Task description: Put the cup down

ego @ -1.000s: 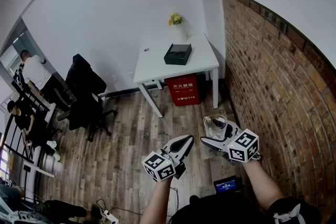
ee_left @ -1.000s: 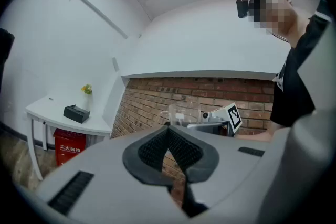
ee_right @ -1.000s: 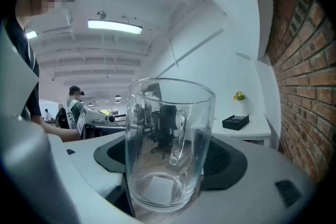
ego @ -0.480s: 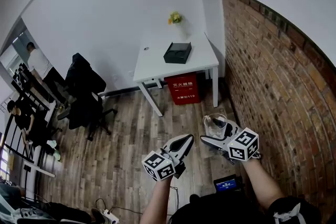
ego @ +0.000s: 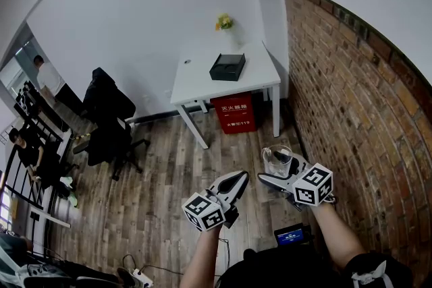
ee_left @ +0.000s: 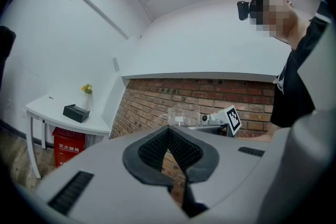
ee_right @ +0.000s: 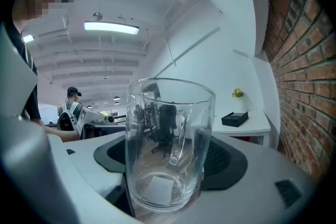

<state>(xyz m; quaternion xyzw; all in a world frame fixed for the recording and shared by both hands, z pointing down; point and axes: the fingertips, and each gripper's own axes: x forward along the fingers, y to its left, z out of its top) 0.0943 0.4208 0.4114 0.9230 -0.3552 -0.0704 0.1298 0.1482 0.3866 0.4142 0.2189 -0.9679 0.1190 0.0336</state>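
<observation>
A clear glass cup (ee_right: 169, 144) with a handle stands upright between the jaws of my right gripper (ee_right: 173, 165), which is shut on it. From the head view the cup (ego: 277, 160) hangs above the wooden floor, at the tip of the right gripper (ego: 280, 175). My left gripper (ego: 233, 187) is beside it to the left, shut and empty. In the left gripper view the black pads (ee_left: 185, 152) meet, and the cup (ee_left: 182, 115) shows beyond them. A white table (ego: 202, 85) stands ahead against the wall.
A black box (ego: 227, 67) and a vase of yellow flowers (ego: 225, 30) sit on the table. A red box (ego: 233, 115) stands under it. A brick wall (ego: 351, 98) runs along the right. A black office chair (ego: 108, 121) and people stand at the left.
Both grippers and the cup stay almost where they were. The person in white at the far left has walked further away.
</observation>
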